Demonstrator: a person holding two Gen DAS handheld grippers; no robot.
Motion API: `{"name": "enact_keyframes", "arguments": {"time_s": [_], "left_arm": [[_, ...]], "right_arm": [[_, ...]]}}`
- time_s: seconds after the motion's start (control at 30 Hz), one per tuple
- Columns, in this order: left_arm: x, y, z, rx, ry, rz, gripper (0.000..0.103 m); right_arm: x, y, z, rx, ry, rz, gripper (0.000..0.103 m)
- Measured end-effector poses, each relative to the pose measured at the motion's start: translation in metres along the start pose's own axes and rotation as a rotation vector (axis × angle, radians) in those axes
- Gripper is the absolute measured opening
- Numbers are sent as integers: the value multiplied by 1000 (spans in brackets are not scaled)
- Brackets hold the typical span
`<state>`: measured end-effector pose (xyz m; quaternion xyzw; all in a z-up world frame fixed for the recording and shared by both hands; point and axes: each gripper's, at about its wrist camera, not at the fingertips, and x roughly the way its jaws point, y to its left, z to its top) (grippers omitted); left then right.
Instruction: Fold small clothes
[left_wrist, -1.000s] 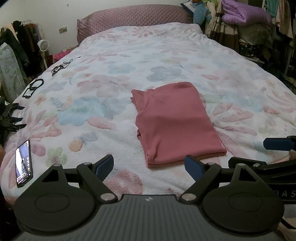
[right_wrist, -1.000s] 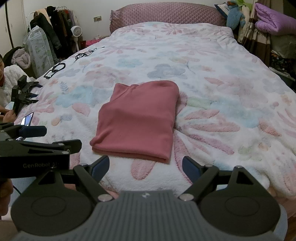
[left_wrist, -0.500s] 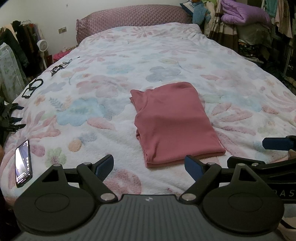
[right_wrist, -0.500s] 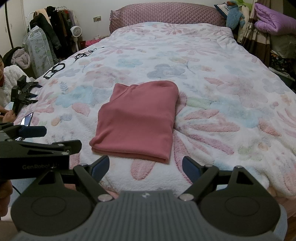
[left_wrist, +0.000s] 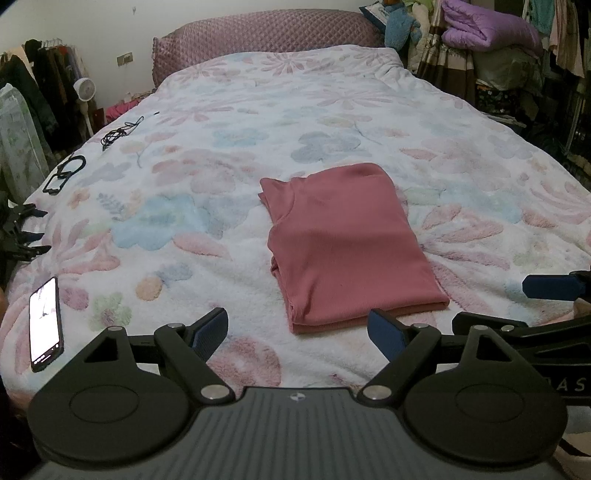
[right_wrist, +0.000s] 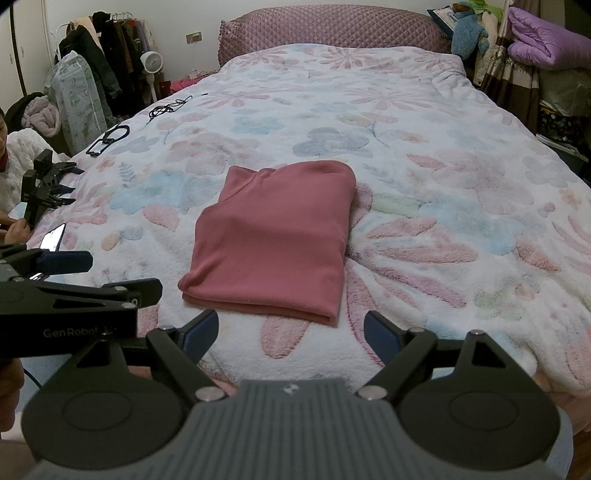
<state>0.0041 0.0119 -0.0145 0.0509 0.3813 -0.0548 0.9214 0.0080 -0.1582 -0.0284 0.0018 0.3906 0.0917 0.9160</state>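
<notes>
At the bed's near edge, left claw (left_wrist: 297, 330) wide, empty; right claw (right_wrist: 290, 330) wide, empty; both short of the folded pink garment (left_wrist: 347, 243), which lies flat mid-bed on the floral blanket (left_wrist: 332, 110); phone (left_wrist: 46, 325) lies left, well apart.

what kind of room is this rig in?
Most likely a home bedroom: a bed with a floral blanket and quilted headboard, a rack of hanging clothes, and a folded pink garment on the blanket.

Floral-quilted bed (left_wrist: 332, 122), quilted mauve headboard (right_wrist: 332, 26), white wall (left_wrist: 92, 26), clothes rack (right_wrist: 107, 48), small fan (right_wrist: 151, 61)
</notes>
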Motion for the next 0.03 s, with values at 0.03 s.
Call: {"name": "enact_keyframes", "arguments": {"time_s": [0.03], "left_arm": [[0, 0, 0, 1, 0, 0, 99]], "right_arm": [[0, 0, 0, 0, 0, -1, 82]]}}
